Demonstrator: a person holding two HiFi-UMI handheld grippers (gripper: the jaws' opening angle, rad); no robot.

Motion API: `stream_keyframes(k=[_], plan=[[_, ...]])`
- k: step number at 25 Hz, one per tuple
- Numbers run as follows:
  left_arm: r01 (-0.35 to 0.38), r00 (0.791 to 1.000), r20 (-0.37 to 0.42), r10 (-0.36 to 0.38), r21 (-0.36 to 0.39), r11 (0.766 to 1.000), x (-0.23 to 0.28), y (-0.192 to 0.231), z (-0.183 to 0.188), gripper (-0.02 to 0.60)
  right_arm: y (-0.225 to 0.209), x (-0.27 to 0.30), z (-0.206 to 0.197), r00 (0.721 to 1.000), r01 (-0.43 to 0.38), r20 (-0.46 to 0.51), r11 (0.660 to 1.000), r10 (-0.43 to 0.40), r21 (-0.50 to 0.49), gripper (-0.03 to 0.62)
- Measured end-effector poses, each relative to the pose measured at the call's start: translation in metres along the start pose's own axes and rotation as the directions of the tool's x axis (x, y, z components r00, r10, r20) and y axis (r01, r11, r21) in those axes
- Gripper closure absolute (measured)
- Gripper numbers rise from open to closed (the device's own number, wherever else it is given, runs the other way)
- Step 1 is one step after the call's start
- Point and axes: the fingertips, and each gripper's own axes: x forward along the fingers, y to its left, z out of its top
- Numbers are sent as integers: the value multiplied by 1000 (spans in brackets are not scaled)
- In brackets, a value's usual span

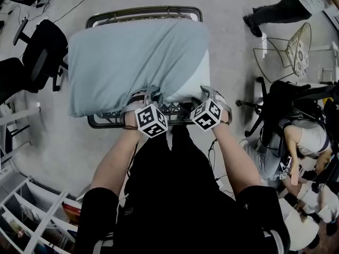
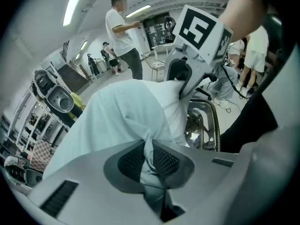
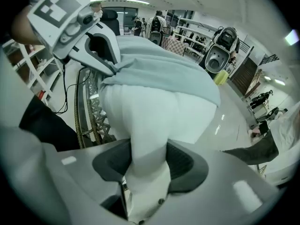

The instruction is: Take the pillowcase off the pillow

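A pale blue pillowcase (image 1: 127, 62) is drawn over most of a white pillow (image 1: 195, 80) laid flat across a metal rack (image 1: 142, 10). The pillow is bared at the rack's near right corner.

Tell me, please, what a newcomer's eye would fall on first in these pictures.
The big pillow in its pale blue pillowcase fills the middle of the head view, lying on a metal rack, with its white corner bared at the near right. At that near edge, the left gripper pinches a fold of the pillowcase and the right gripper is clamped on the white pillow.
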Motion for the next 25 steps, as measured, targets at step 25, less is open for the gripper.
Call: stream_keyframes(k=[25], plan=[[69,983,180,-45,-128,989,-77,106,10,491,-41,-81,28,999,-23,53,977,12,212,332]])
